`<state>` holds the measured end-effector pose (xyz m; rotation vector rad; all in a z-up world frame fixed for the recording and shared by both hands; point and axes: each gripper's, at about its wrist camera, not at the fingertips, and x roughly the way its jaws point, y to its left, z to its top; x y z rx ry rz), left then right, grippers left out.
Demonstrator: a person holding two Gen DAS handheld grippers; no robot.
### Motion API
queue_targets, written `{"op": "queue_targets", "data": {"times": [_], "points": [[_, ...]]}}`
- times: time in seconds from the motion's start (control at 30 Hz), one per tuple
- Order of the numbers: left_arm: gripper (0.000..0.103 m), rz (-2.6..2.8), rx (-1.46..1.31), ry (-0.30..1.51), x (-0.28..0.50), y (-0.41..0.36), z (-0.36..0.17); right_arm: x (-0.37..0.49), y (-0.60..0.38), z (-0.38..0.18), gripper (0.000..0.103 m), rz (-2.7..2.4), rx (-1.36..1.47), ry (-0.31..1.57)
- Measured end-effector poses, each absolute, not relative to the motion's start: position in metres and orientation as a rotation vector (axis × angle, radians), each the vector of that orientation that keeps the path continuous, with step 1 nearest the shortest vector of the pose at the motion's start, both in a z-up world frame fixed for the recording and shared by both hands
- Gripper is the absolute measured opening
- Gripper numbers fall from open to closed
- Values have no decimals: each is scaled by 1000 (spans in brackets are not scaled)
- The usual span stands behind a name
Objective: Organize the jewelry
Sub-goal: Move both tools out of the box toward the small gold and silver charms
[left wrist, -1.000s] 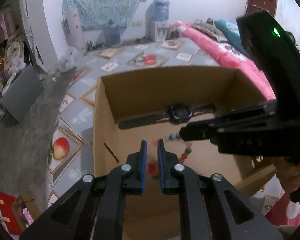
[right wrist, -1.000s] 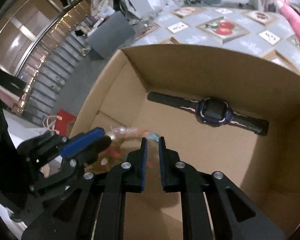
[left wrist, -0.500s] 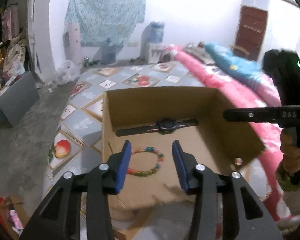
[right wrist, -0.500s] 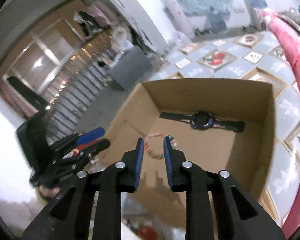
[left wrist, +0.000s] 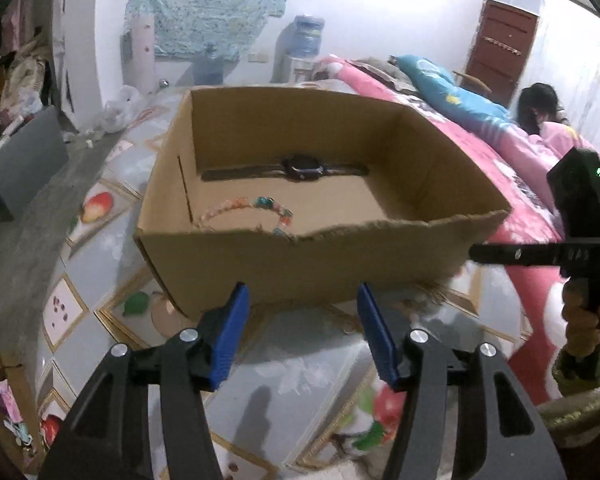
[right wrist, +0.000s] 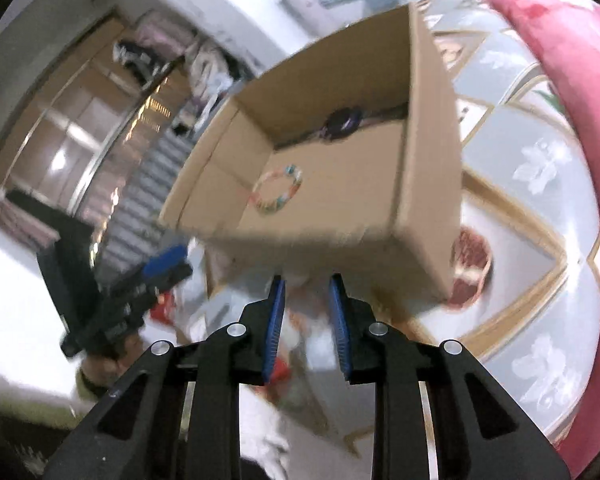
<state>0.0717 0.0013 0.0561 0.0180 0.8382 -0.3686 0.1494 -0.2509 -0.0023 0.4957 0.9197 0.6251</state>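
Cardboard box (left wrist: pixel 300 264), open top, on the patterned floor. Contents: bead bracelet (right wrist: pixel 277 194), near left; black watch (left wrist: pixel 304 168), laid flat along the far wall. Left gripper (left wrist: pixel 302 336): spread wide, empty, outside the near wall. Right gripper (right wrist: pixel 306 322): parted, empty. Risk: a careless reach could clip the torn near rim and shift the box.

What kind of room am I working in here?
Most likely a bedroom at home: a bed with a pink blanket and blue pillow, a water dispenser by the wall, and a patterned floor mat under the cardboard box.
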Motion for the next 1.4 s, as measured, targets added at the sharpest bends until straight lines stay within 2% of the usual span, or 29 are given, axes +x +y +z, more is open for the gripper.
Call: {"op": "queue_targets", "data": {"times": [0.4, 0.73, 0.9, 1.03, 1.1, 1.4], "points": [[54, -394, 36, 795, 91, -10, 58, 147, -254, -4, 26, 606, 511, 852], [54, -608, 473, 858, 59, -120, 6, 126, -267, -33, 26, 611, 523, 938], [35, -595, 515, 913, 71, -135, -10, 123, -271, -30, 26, 621, 533, 923], [26, -591, 465, 948, 80, -134, -13, 127, -277, -35, 26, 629, 551, 927], [9, -586, 439, 961, 86, -132, -13, 128, -278, -36, 26, 632, 556, 930], [9, -573, 310, 910, 100, -101, 15, 127, -280, -34, 26, 633, 565, 928]]}}
